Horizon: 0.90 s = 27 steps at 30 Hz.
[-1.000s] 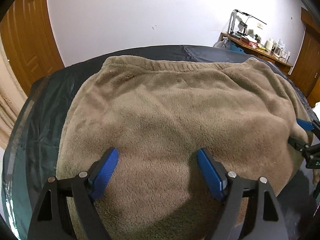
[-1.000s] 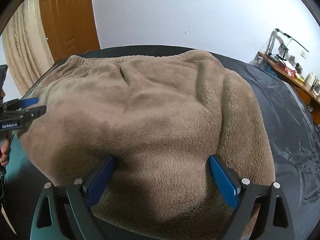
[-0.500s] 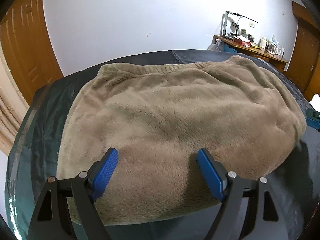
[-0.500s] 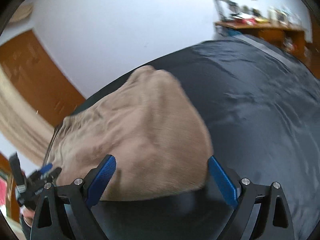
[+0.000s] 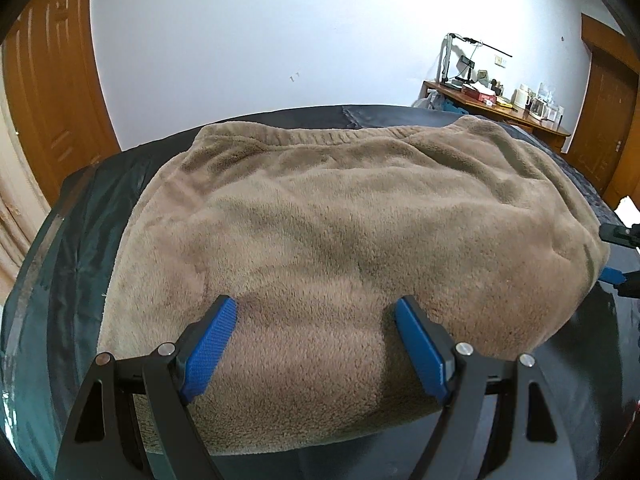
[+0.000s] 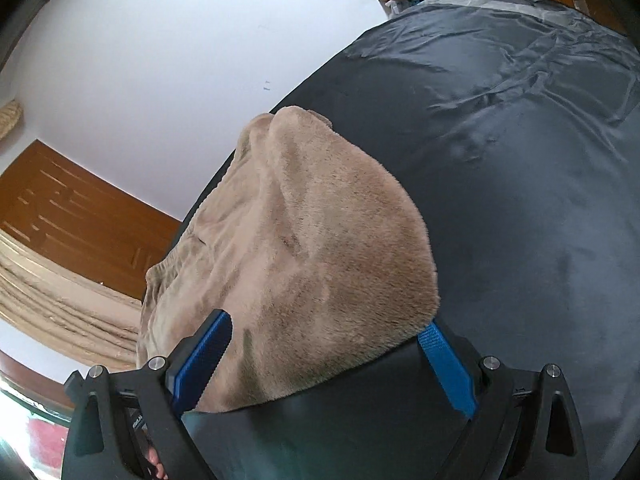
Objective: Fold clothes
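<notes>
A folded tan fleece garment (image 5: 340,240) lies on a dark sheet (image 6: 520,160) covering the bed. The left gripper (image 5: 316,344) hovers at its near edge, jaws spread wide, gripping nothing; the right gripper (image 6: 328,360), tilted and equally wide, straddles the garment's right corner.

Home bedroom indicated: dark-sheeted bed (image 5: 80,240), wooden doors (image 5: 48,92), beige curtain (image 6: 60,312), cluttered wooden desk (image 5: 496,108) against white wall.

Brown fleece garment (image 5: 340,232) lies on dark-sheeted bed (image 6: 520,200).
</notes>
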Each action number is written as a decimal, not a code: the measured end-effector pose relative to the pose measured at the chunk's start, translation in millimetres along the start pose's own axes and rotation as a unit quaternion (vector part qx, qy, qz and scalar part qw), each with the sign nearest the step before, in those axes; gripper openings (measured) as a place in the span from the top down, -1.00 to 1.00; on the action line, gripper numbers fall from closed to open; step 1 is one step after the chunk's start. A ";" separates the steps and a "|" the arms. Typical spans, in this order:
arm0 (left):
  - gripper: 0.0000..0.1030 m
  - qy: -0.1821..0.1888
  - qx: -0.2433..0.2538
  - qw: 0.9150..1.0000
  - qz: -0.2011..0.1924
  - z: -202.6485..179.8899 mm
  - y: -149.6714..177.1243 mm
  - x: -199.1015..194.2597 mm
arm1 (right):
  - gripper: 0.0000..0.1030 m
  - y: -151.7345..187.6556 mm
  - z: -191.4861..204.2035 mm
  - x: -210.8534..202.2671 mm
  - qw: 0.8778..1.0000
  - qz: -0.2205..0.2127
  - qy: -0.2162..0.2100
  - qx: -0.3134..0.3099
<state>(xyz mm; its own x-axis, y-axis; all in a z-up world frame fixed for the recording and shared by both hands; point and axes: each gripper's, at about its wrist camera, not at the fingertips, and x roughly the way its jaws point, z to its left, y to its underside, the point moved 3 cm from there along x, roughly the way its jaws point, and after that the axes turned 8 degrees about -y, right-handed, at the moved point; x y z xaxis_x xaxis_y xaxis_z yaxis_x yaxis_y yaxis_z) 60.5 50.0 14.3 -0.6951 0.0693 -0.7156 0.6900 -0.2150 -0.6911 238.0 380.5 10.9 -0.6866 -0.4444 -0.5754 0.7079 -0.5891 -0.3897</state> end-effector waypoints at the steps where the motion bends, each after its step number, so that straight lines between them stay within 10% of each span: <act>1: -0.65 0.000 0.000 1.000 0.000 -0.1 0.2 0.1 | -0.86 -1.7 1.0 1.7 1.000 -0.004 0.002 0.001; 27: -0.67 -0.007 0.001 1.000 -0.002 -2.6 3.2 1.0 | -0.73 -1.4 24.7 26.9 0.984 -0.046 0.131 -0.113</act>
<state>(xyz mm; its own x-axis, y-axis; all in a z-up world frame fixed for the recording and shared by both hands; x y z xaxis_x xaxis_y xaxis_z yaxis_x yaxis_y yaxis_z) 62.5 51.8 11.1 -0.7006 0.0561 -0.7113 0.6868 -0.2174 -0.6936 214.4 352.7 13.7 -0.7046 -0.1882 -0.6842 0.6833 -0.4399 -0.5827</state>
